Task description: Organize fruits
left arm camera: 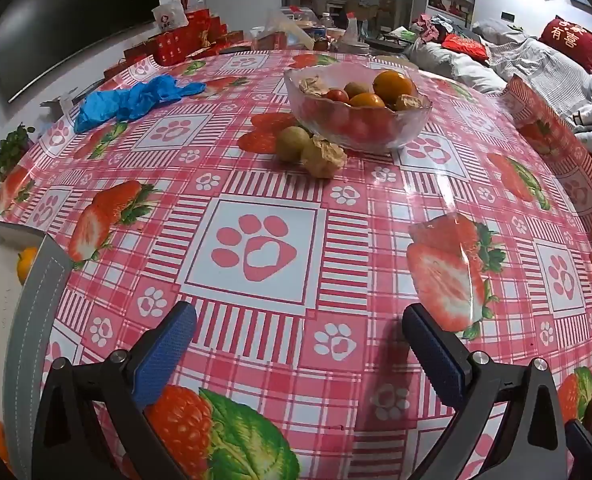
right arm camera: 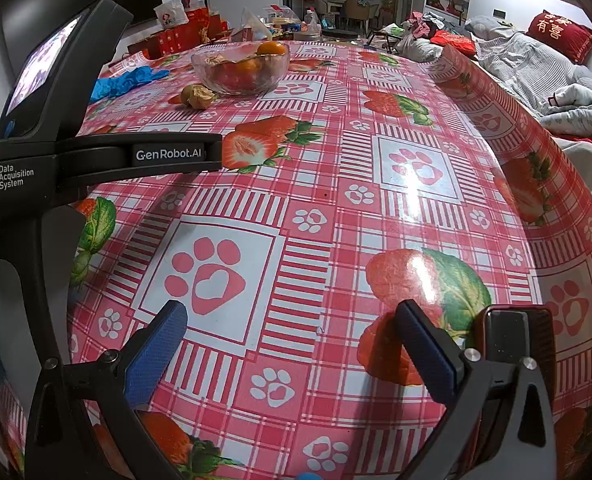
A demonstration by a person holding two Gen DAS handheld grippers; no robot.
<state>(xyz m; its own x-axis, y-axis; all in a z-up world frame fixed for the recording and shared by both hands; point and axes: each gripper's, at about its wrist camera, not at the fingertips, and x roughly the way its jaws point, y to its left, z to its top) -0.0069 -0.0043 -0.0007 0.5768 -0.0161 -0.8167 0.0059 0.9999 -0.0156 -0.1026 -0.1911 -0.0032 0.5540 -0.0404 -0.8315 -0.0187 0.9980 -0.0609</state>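
A clear glass bowl [left arm camera: 412,120] stands at the far middle of the table, holding oranges [left arm camera: 392,85], small red tomatoes, a kiwi and husked fruits. A green fruit [left arm camera: 291,143] and a husked fruit [left arm camera: 323,156] lie on the cloth just in front of the bowl. My left gripper [left arm camera: 298,318] is open and empty, low over the near table. A grey-edged white box [left arm camera: 35,296] at the left edge holds an orange [left arm camera: 27,264]. My right gripper [right arm camera: 289,318] is open and empty; the bowl [right arm camera: 240,65] is far off at upper left.
A crumpled blue glove [left arm camera: 135,98] lies at the far left of the table. The left gripper's body [right arm camera: 55,160] fills the left of the right wrist view. The tablecloth edge [left arm camera: 556,132] is curled up at the right. Red boxes and clutter stand behind the table; a sofa is at the right.
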